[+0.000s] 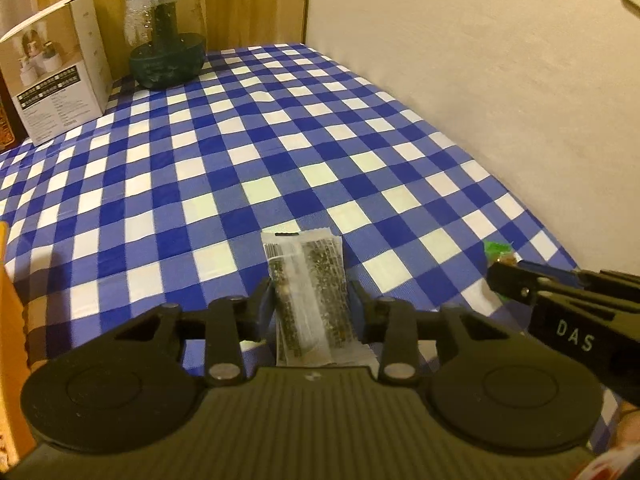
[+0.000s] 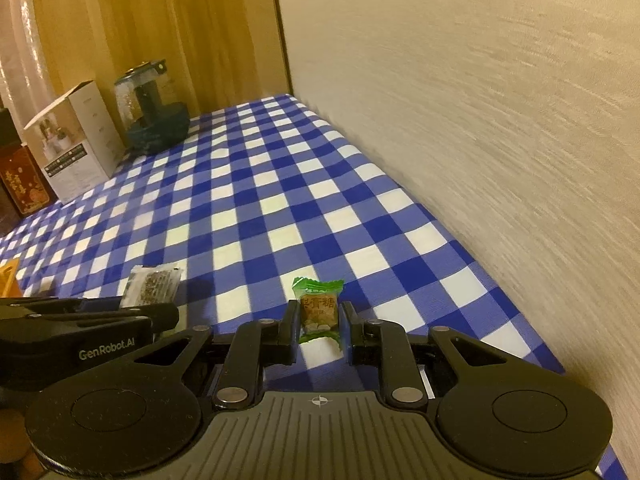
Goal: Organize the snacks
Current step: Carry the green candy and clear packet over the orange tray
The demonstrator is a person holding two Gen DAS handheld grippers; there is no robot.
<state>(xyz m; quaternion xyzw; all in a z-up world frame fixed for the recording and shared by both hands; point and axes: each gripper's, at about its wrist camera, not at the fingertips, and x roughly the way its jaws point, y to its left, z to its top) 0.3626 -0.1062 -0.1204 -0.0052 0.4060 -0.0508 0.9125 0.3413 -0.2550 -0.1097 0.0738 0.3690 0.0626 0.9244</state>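
Left gripper [image 1: 307, 296] clamped on a clear sesame bar [image 1: 308, 296], pads pressed against both long edges, pack held lengthwise and raised off the cloth [image 1: 224, 148], barcode end poking out toward 12 o'clock. Right gripper [image 2: 319, 312] pinched on a green candy [image 2: 318, 309] (brown label with red characters facing the camera), twisted wrapper ends sticking out above and below the pads, jaws drawn in as far as the sweet allows. Seen from the left wrist, right gripper entering at 3 o'clock with a scrap of green wrapper showing at its tip. Seen from the right wrist, left gripper at 9 o'clock, bar jutting past its fingers. Both snacks near the table's front edge, candy closer to the wall [image 2: 480, 120] at 2 o'clock. Blue-and-white checked cloth running back to a wooden panel [image 2: 180, 32]. At 11 o'clock in both views, far end of the table: a white box [image 1: 60, 80], flap open, just beside a dark green jar [image 1: 166, 36] with a clear upper part. Beyond the box at 9 o'clock from the right wrist, a red tin [image 2: 22, 184] with gold characters. Orange edge [image 1: 10, 320] at far left of the left-wrist view, too cropped to identify
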